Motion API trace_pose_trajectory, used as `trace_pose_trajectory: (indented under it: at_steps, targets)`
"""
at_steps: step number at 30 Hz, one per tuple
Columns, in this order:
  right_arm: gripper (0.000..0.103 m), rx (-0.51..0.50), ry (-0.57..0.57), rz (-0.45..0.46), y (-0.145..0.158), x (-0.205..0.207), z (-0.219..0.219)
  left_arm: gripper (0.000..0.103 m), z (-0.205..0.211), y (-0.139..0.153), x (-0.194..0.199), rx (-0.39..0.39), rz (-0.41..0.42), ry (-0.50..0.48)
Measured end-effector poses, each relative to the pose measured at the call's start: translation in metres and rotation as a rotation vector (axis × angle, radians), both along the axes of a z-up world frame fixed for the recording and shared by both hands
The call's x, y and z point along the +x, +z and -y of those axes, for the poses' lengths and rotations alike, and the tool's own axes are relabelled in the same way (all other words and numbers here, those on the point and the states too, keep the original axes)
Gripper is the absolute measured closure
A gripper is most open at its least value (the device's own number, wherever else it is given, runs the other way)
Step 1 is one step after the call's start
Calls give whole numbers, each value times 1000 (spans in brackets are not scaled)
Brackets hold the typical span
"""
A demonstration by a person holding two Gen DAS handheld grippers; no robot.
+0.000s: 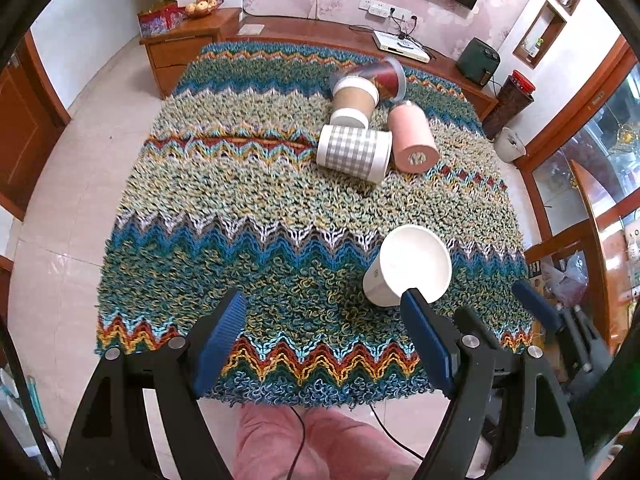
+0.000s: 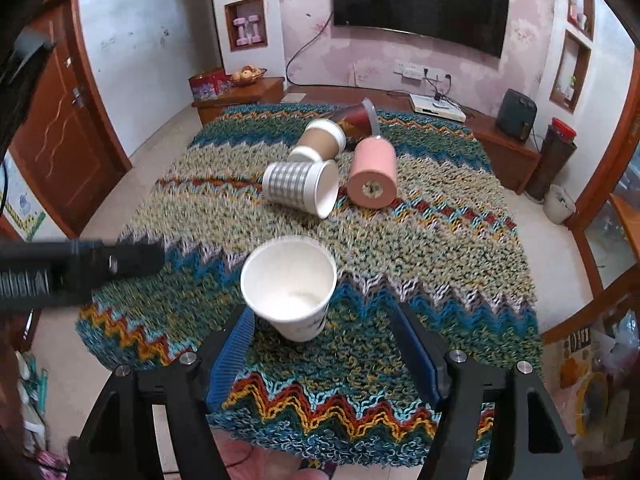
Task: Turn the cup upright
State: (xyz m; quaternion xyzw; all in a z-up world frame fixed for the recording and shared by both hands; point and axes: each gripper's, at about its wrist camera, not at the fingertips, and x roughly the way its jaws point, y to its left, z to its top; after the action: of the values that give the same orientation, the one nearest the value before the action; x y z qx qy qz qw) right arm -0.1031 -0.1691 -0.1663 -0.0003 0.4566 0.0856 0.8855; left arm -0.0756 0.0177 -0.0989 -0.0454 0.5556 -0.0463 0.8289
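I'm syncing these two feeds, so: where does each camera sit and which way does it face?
Left wrist: on the left gripper, facing across the rug; own open fingers, right gripper at the right edge.
Right wrist: on the right gripper, facing the white cup; own open fingers.
Shared: white cup, rug, gingham cup.

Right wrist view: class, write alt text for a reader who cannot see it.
A white paper cup stands mouth-up on a shaggy zigzag rug, just ahead of the open right gripper. Farther back, a gingham cup, a pink cup, a brown cup and a dark red cup lie tipped over.
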Motion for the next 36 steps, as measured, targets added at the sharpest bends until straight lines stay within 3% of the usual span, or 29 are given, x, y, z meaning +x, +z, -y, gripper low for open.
trace_pose_trajectory:
  at_steps: [8,19,36]
  targets:
    - [31,29,-35,-52,56,25,11,21,6,48,0,17,56,17]
    - [28,-28,-40,16,106,32,22,21,15,88,-2,57,127,55]
    - [27,-10,-35,14,130,33,23,21,18,108,-10,96,165,82]
